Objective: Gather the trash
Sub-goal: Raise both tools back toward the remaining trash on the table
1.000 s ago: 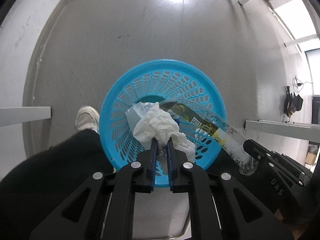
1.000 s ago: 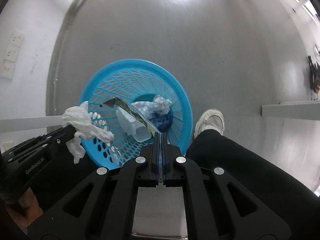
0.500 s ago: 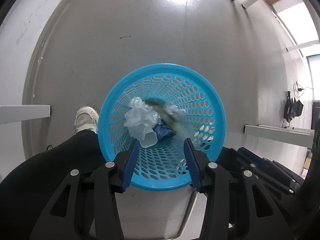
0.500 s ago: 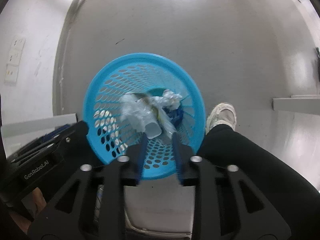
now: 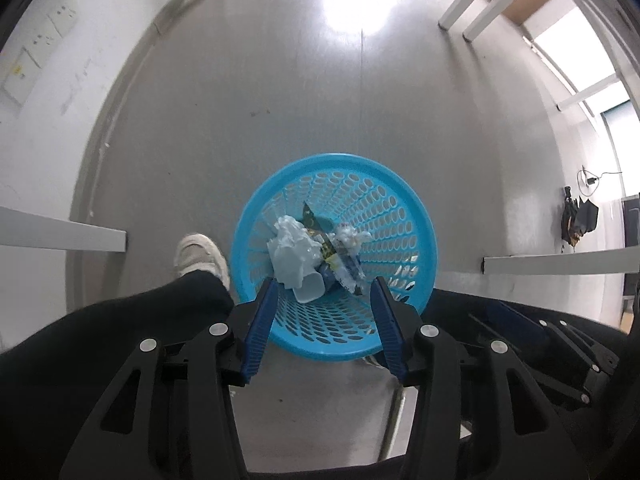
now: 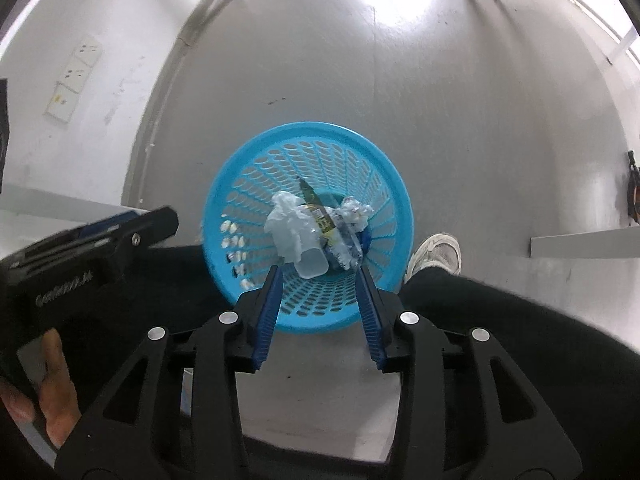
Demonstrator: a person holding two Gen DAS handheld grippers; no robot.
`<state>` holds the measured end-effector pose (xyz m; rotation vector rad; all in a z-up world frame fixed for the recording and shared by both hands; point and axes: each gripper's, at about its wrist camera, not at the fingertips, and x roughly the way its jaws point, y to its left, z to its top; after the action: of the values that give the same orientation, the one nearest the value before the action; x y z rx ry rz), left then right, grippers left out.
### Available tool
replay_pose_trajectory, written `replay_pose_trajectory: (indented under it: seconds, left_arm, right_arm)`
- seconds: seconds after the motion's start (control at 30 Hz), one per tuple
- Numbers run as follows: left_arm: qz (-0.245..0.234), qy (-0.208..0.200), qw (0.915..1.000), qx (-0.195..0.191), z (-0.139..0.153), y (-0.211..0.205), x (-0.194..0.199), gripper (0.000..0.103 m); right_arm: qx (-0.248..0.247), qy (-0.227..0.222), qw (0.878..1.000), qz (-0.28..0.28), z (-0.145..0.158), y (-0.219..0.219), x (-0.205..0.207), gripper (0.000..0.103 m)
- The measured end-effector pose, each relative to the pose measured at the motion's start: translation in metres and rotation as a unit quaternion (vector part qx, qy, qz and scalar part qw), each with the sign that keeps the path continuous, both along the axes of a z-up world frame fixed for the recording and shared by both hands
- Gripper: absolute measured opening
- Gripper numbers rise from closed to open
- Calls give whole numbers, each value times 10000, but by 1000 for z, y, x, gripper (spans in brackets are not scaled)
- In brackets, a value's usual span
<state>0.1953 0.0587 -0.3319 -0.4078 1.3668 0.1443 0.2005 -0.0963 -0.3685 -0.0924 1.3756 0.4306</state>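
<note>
The basket (image 5: 404, 216) ahead of both tongs is bright blue with a pattern of oval holes, and in it lie white tissue (image 5: 290, 240), a dark wrapper (image 5: 316, 228) with a yellow and white label, and something deep blue (image 6: 365, 239). Both the left gripper (image 5: 323, 290) and the right gripper (image 6: 319, 276) are black with blue ribbed pads (image 5: 262, 326). The floor (image 5: 280, 100) beyond is grey, and beside the tongs are black trousers (image 6: 500, 312) and a whitish shoe (image 5: 198, 256).

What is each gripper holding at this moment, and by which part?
Nothing. The left gripper and right gripper are both open and empty; the trash lies in the blue basket.
</note>
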Motion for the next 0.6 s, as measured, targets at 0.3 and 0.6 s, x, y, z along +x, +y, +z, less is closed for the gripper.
replay_pose_trajectory:
  seconds: [0.3,0.6]
  left_arm:
    - [-255,-566,9979,175,51,-14,-48,51]
    - [-701,-1229,9890,422,111,-34,-104,62]
  right_arm:
    - [278,-754,9963,315,60,-15,-53,45]
    - [914,-1366,9863,162,123,-53,-96,48]
